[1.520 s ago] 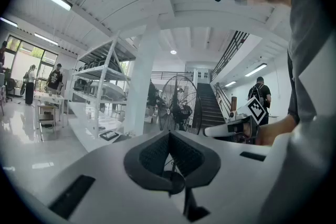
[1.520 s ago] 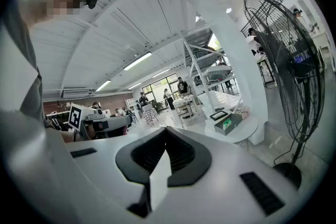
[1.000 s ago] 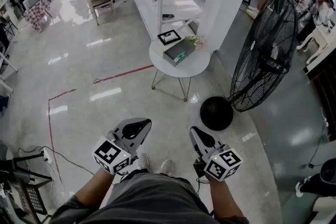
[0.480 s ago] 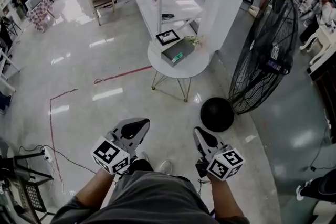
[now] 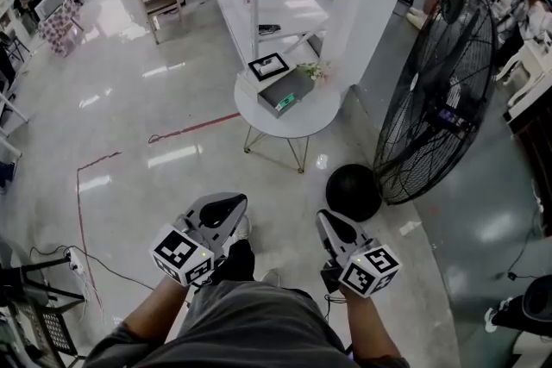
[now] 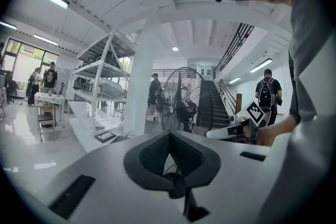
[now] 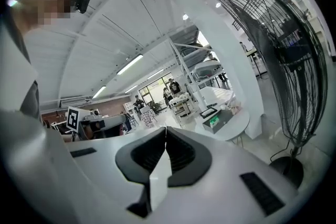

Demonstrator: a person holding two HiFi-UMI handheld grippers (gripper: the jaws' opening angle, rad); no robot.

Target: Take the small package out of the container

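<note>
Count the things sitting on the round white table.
3: a black-framed card at rear left, a grey box in the middle, small flowers at rear right. The box's contents are hidden.

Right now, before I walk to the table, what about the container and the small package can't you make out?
- Small package: head view, too small. A green patch shows on the container on the round table, but I cannot tell what it is.
- Container's inside: too far and small in the right gripper view as well.
- Left gripper view: the left gripper's own body hides the container.
</note>
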